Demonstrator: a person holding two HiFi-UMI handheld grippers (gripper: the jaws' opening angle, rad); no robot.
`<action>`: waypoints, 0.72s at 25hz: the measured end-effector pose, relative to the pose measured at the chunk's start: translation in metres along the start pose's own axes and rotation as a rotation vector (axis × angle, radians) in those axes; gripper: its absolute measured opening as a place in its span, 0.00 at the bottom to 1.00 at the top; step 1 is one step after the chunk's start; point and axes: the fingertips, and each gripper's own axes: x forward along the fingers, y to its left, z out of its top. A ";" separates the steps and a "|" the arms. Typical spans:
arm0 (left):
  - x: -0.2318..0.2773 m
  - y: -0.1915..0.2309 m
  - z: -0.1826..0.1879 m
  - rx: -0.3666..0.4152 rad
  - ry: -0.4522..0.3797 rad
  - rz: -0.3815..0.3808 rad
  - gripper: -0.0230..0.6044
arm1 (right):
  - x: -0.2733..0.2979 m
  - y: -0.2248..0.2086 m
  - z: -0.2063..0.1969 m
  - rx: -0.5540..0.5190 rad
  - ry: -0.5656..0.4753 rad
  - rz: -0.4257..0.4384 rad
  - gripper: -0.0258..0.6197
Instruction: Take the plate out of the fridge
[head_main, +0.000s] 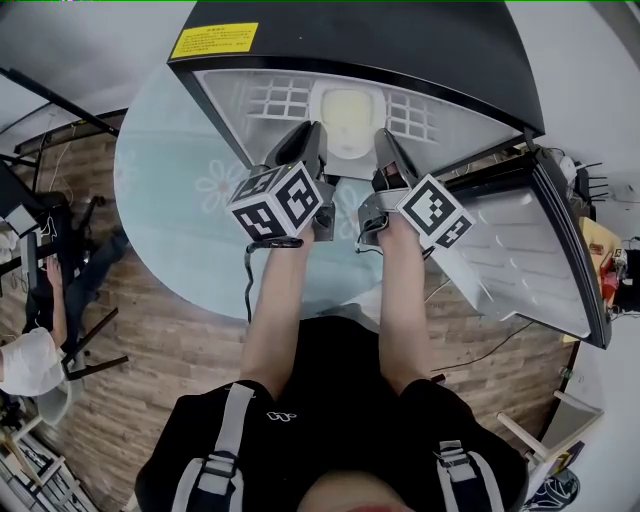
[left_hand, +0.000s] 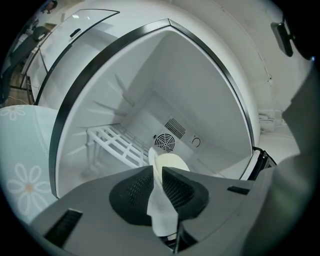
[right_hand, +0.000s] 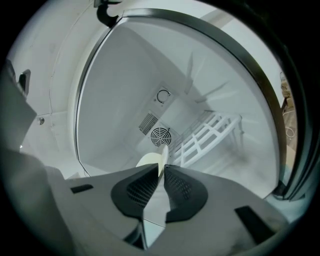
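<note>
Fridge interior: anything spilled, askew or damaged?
Nothing stands out. The plate is inside the open fridge, gripped at opposite rims by the left tongs and right tongs; the white rack looks intact, and no spill shows.

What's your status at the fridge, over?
Left gripper, right gripper: jaws shut on plate. Plate inside open fridge. Wire rack beside it, nothing blocking.

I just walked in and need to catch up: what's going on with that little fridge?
A person is reaching into the open fridge with a gripper in each hand. The left gripper and the right gripper are each clamped on opposite edges of a pale plate. The plate is inside the fridge, near the wire shelf, and not yet out. The door stands wide open at the person's right.
</note>
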 end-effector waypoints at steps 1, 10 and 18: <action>-0.002 0.000 -0.001 0.000 0.002 -0.001 0.12 | -0.001 0.001 0.000 0.003 -0.001 0.003 0.10; -0.017 -0.007 -0.012 0.002 0.005 0.005 0.11 | -0.017 0.004 -0.002 0.012 -0.002 0.028 0.09; -0.035 -0.022 -0.009 0.023 -0.029 0.002 0.11 | -0.035 0.015 0.001 -0.002 -0.012 0.065 0.09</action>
